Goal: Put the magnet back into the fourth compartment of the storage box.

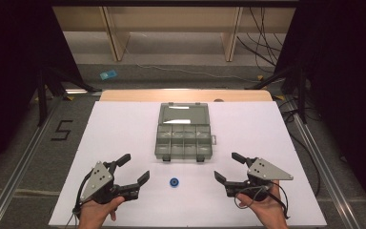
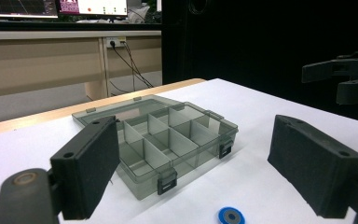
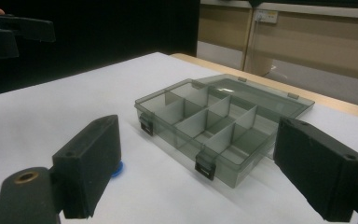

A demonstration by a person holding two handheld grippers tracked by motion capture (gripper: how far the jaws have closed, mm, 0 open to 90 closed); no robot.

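Left gripper (image 1: 134, 168) jaws wide apart, empty, right gripper (image 1: 228, 166) likewise, blue ring (image 1: 174, 182) between them, compartment box (image 1: 183, 138) at 12 o'clock.

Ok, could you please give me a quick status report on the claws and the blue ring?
Left claw open, empty. Right claw open, empty. Blue ring on table between them, untouched. Nothing in the way.

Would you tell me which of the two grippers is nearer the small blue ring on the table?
The left gripper: its nearer jaw tip lies closer to the blue ring than the right gripper.

Black fingers (image 2: 88, 163), grey triangular plates, trailing cables
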